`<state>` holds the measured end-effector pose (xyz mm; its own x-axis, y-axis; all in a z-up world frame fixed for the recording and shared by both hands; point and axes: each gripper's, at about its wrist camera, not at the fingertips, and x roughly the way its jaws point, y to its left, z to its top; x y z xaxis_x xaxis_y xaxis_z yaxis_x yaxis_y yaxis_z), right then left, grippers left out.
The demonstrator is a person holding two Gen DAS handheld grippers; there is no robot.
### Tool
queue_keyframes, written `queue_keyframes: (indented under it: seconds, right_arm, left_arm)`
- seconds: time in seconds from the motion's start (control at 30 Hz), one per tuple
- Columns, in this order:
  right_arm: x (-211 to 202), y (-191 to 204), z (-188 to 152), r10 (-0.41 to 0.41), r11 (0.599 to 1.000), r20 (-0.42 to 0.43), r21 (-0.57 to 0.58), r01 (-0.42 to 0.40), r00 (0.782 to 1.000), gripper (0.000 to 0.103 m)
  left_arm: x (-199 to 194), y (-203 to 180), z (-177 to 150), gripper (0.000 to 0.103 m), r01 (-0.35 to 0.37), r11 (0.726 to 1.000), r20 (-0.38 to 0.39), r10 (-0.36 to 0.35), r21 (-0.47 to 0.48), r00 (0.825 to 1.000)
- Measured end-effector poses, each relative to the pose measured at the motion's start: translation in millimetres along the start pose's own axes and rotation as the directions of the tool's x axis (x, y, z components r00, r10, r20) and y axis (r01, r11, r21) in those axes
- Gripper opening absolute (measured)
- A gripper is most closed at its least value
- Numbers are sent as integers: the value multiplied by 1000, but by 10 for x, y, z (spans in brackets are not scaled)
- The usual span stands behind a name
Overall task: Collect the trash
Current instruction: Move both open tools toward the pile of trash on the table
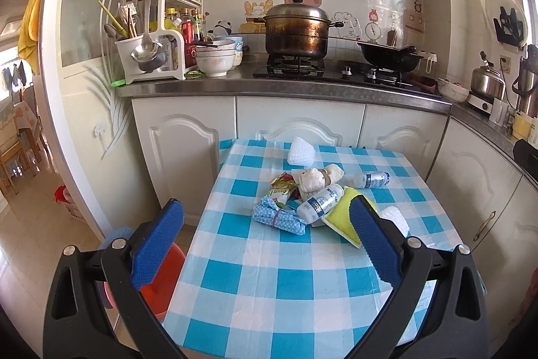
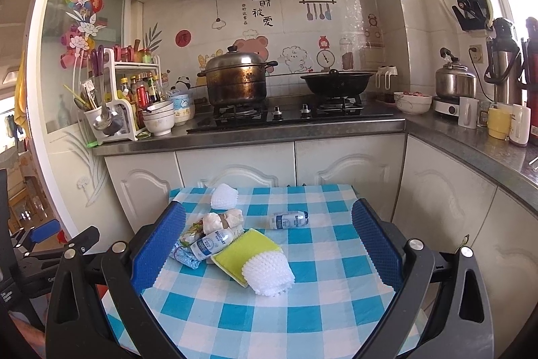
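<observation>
A pile of trash lies on the blue-checked tablecloth (image 1: 269,285): a blue patterned bundle (image 1: 278,217), snack wrappers (image 1: 280,189), crumpled tissue (image 1: 314,179), two small white bottles (image 1: 319,206) (image 1: 371,180), a yellow sponge (image 1: 339,217) and two white foam nets (image 1: 301,151) (image 2: 267,271). My left gripper (image 1: 265,217) is open and empty, hovering in front of the pile. My right gripper (image 2: 269,224) is open and empty, above the near side of the table, with the pile (image 2: 212,238) between its fingers' line of sight.
A red bin (image 1: 161,278) stands on the floor left of the table. White cabinets (image 1: 296,120) and a counter with stove, pot (image 1: 296,32), wok (image 1: 390,56), bowls and a utensil rack are behind. The left gripper shows at the left edge of the right wrist view (image 2: 37,241).
</observation>
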<state>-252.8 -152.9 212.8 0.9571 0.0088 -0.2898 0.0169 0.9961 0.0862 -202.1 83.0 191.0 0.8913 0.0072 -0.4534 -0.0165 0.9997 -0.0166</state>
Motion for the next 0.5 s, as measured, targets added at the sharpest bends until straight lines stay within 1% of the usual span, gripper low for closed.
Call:
queue_keyframes:
  seconds: [0.13, 0.23, 0.33, 0.4, 0.5]
  right_arm:
    - [169, -141, -80, 18, 1000, -42, 24, -17, 999, 98]
    - [364, -344, -208, 69, 995, -87, 79, -62, 994, 98]
    - [618, -550, -383, 97, 987, -140, 138, -78, 985, 98]
    - [815, -672, -511, 130, 978, -181, 187, -95, 975, 98]
    - [1125, -791, -709, 217, 950, -238, 273, -150, 947, 98]
  left_arm:
    - [77, 42, -66, 99, 14, 1000, -8, -14, 6, 1000]
    - [184, 102, -178, 99, 37, 999, -11, -37, 17, 999]
    - [335, 128, -313, 99, 66, 997, -18, -66, 39, 998]
    - [460, 118, -388, 99, 87, 995, -37, -85, 52, 996]
    - [738, 99, -516, 99, 138, 989, -92, -133, 54, 987]
